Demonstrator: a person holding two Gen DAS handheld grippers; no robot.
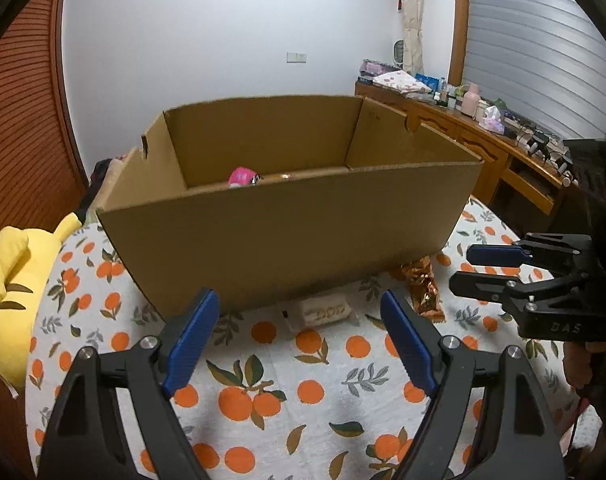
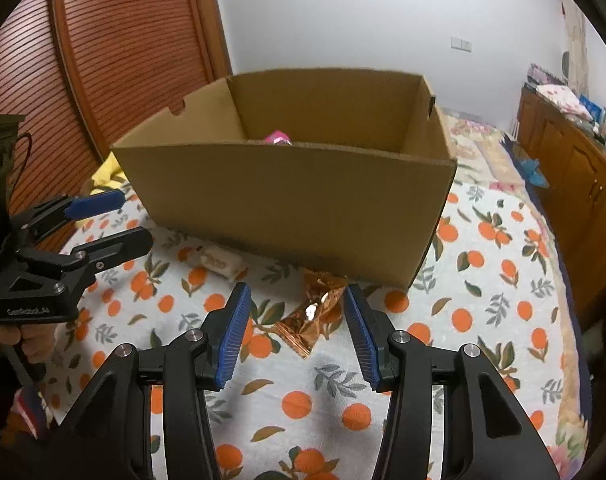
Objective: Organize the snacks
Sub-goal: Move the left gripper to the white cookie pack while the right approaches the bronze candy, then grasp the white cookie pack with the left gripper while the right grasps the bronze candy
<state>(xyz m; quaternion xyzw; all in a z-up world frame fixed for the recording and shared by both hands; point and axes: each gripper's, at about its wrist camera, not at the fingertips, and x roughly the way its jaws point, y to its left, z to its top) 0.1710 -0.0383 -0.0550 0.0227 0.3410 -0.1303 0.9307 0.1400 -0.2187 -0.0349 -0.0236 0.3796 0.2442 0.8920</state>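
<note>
An open cardboard box (image 1: 287, 224) stands on the orange-print cloth; it also shows in the right wrist view (image 2: 295, 204). A pink snack (image 1: 242, 177) lies inside it, seen too in the right wrist view (image 2: 278, 137). A white snack packet (image 1: 328, 312) (image 2: 219, 261) and a copper foil packet (image 1: 423, 286) (image 2: 313, 314) lie on the cloth in front of the box. My left gripper (image 1: 299, 312) is open and empty, facing the white packet. My right gripper (image 2: 295, 300) is open and empty, its fingers on either side of the foil packet just above the cloth.
A yellow plush toy (image 1: 19, 280) lies at the left edge of the table. A wooden sideboard (image 1: 483, 140) with clutter stands at the right wall. A brown slatted door (image 2: 115, 40) is behind on the left. The cloth-covered table (image 2: 483, 280) extends right of the box.
</note>
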